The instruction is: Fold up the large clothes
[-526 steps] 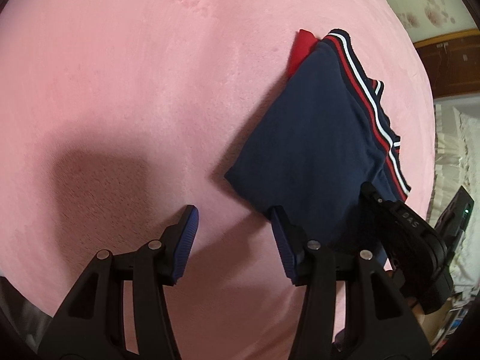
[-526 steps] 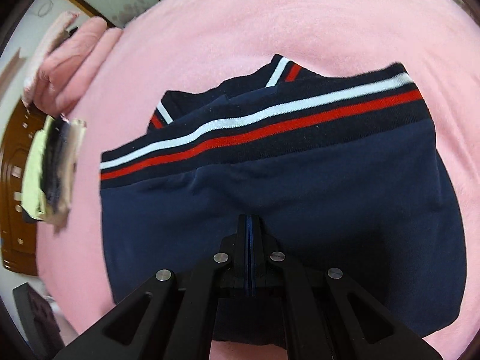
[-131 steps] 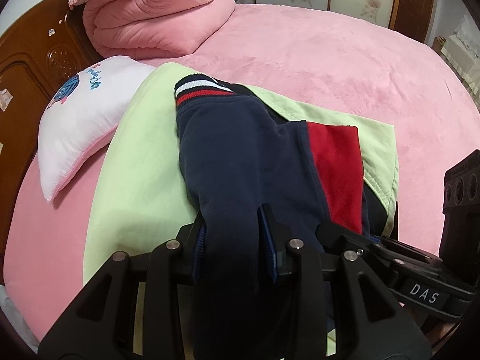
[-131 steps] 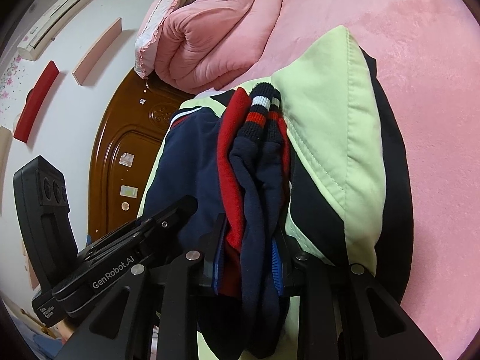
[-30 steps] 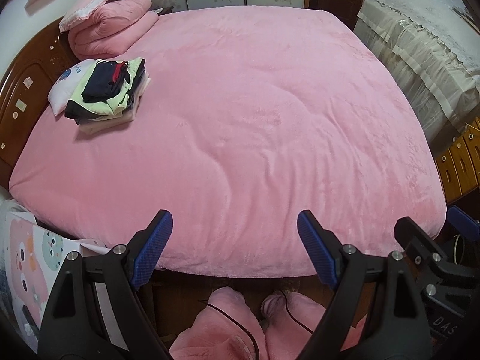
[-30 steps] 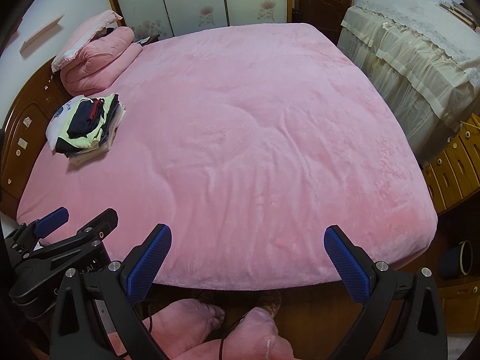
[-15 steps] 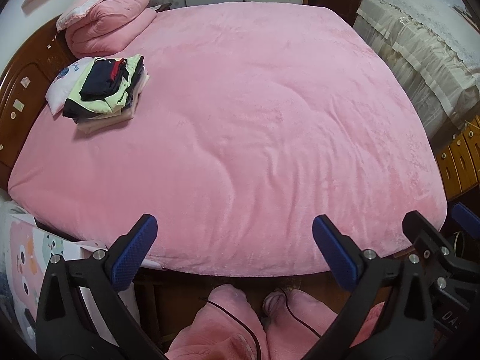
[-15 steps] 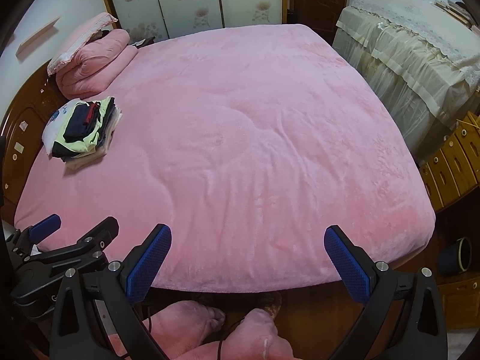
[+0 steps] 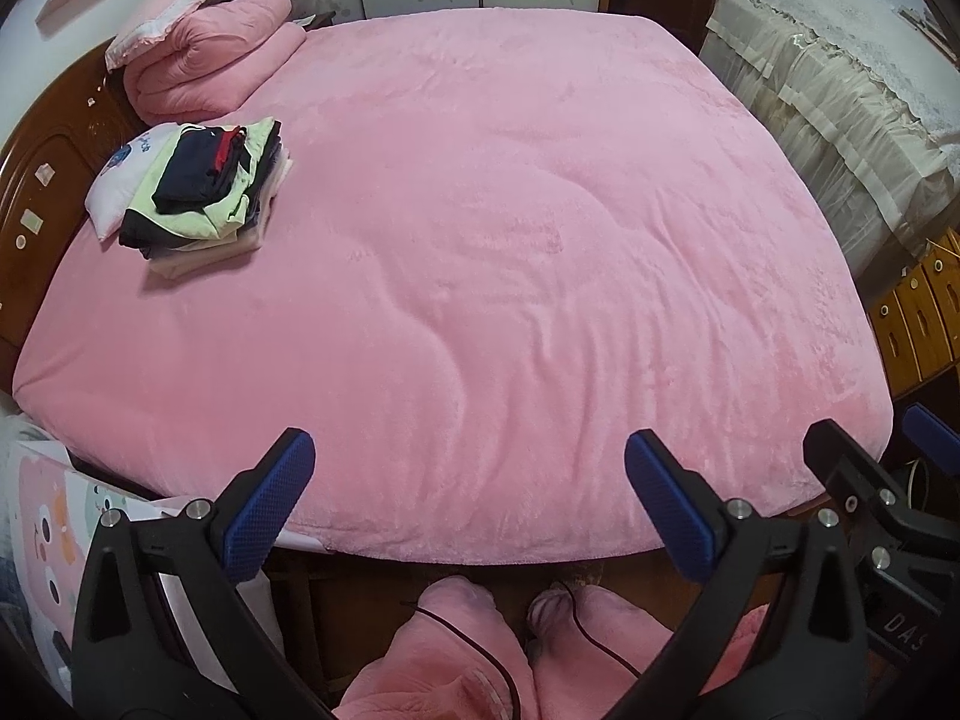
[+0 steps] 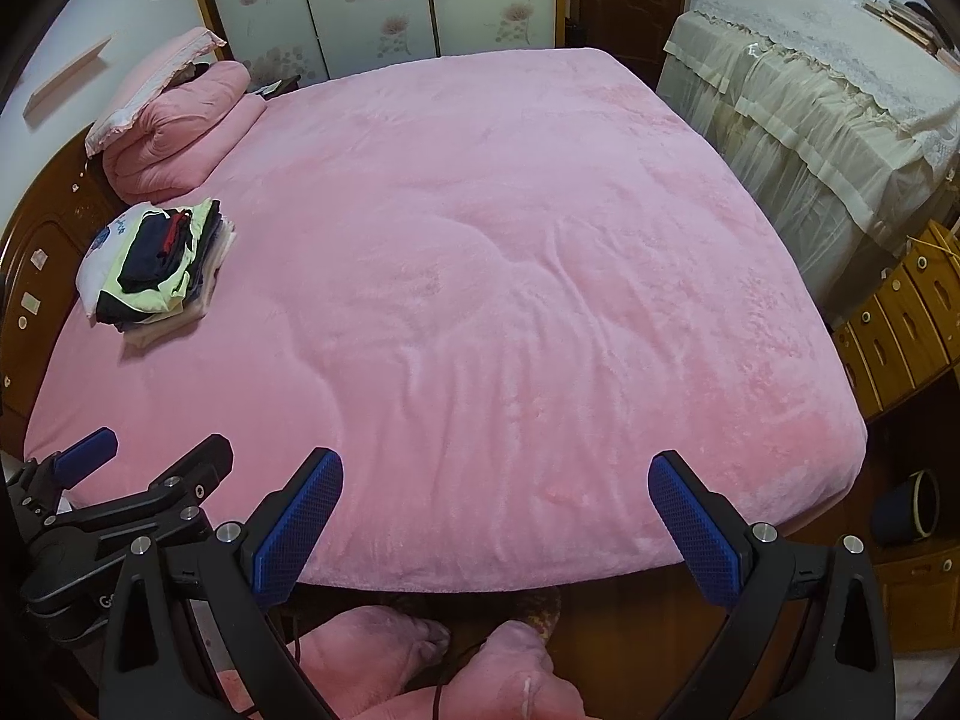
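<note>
A stack of folded clothes lies at the far left of the pink bed, topped by the folded navy and red garment. It also shows in the right wrist view. My left gripper is open and empty, held over the bed's near edge. My right gripper is open and empty, also over the near edge, far from the stack. The left gripper also shows at the lower left of the right wrist view.
A white pillow lies under the stack, a rolled pink quilt behind it by the wooden headboard. A lace-covered cabinet and wooden drawers stand to the right. The person's pink slippers are below.
Since 4.4 s ago both grippers let go of the navy garment on the stack and drew back to the bed's foot. Over the last second the left jaws opened wider.
</note>
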Available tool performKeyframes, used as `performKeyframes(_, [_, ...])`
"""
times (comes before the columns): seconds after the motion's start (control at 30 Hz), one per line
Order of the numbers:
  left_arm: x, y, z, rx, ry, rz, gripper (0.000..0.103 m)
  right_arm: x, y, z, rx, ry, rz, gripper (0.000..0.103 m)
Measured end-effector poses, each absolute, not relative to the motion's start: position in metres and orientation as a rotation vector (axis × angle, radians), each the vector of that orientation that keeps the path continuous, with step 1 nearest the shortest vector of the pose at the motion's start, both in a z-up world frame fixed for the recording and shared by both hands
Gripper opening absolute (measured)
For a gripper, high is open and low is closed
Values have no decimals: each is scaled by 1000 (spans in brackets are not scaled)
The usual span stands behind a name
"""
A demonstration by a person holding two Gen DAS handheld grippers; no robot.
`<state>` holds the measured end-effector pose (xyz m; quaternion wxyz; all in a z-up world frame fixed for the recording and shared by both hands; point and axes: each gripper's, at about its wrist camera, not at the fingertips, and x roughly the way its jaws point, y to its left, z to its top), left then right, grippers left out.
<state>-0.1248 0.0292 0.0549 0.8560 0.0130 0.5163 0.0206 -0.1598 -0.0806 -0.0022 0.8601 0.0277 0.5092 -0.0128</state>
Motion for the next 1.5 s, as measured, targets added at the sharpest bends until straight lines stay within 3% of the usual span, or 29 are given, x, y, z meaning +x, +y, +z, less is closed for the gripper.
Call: performKeyframes(1.5, [-120,46,53,43,1105,28,102,-157,-88,-8,58,1078,-44,103])
